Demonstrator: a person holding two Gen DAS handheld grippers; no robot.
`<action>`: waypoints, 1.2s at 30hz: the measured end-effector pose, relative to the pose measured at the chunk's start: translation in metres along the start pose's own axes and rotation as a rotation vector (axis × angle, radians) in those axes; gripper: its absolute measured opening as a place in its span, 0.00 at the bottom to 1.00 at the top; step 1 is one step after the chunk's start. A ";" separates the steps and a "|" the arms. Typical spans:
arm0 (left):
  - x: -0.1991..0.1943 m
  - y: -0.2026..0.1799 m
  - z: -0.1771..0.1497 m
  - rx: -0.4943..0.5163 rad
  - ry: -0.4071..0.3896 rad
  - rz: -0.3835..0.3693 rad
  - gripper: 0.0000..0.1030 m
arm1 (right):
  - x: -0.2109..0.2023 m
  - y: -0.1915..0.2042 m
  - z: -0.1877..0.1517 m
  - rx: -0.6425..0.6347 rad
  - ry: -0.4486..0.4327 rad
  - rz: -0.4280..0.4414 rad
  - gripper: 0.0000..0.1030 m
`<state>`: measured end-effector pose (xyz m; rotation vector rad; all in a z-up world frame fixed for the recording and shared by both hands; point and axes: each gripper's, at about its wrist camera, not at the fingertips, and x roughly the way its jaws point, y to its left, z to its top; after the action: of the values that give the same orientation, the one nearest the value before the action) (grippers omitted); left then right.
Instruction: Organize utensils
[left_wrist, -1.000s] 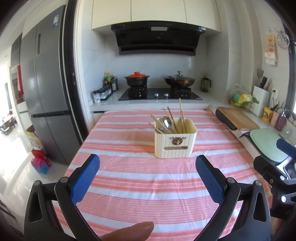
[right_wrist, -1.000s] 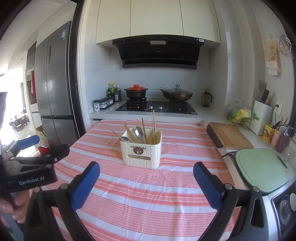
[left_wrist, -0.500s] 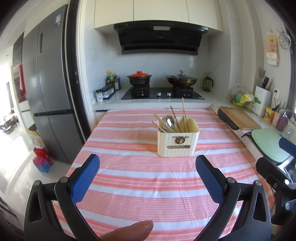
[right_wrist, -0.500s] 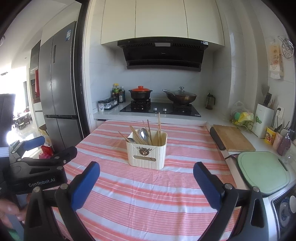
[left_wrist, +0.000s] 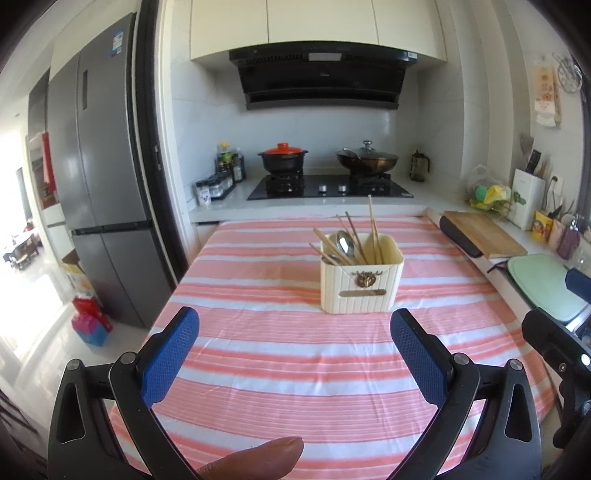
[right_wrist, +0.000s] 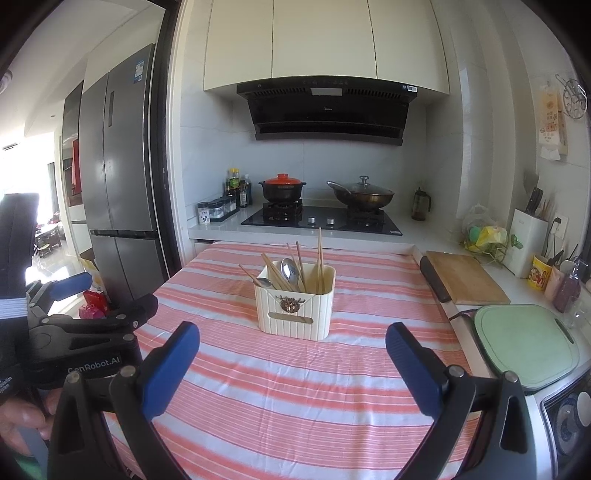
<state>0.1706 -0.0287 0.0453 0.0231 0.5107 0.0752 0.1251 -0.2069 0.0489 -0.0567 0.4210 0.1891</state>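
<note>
Right wrist: open tool (right_wrist: 291, 354), bare striped cloth (right_wrist: 295, 398) before holder (right_wrist: 295, 308).

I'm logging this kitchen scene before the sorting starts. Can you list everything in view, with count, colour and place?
utensil holder: one, cream, mid-table
chopsticks: several, wooden, in the holder
spoons: two, metal, in the holder
tablecloth: one, pink and white stripes, covers the table
clay pot: one, black with red lid, left burner
wok: one, dark, glass lid, right burner
fridge: one, grey, far left
cutting board: one, wooden, right counter
green board: one, pale green, nearer on right counter
left hand-held gripper: blue pads, open, empty
right hand-held gripper: blue pads, open, empty
</note>
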 end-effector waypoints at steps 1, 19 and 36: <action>0.000 0.000 0.000 0.000 -0.001 -0.001 1.00 | 0.000 0.000 0.000 -0.001 0.000 0.000 1.00; -0.001 -0.005 0.001 0.012 0.002 -0.010 1.00 | -0.004 0.003 0.001 -0.006 0.003 0.007 1.00; -0.002 -0.012 -0.002 0.030 0.014 -0.025 1.00 | -0.005 0.004 0.001 -0.006 0.007 0.006 1.00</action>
<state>0.1693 -0.0408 0.0443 0.0453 0.5257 0.0431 0.1201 -0.2040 0.0514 -0.0620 0.4280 0.1965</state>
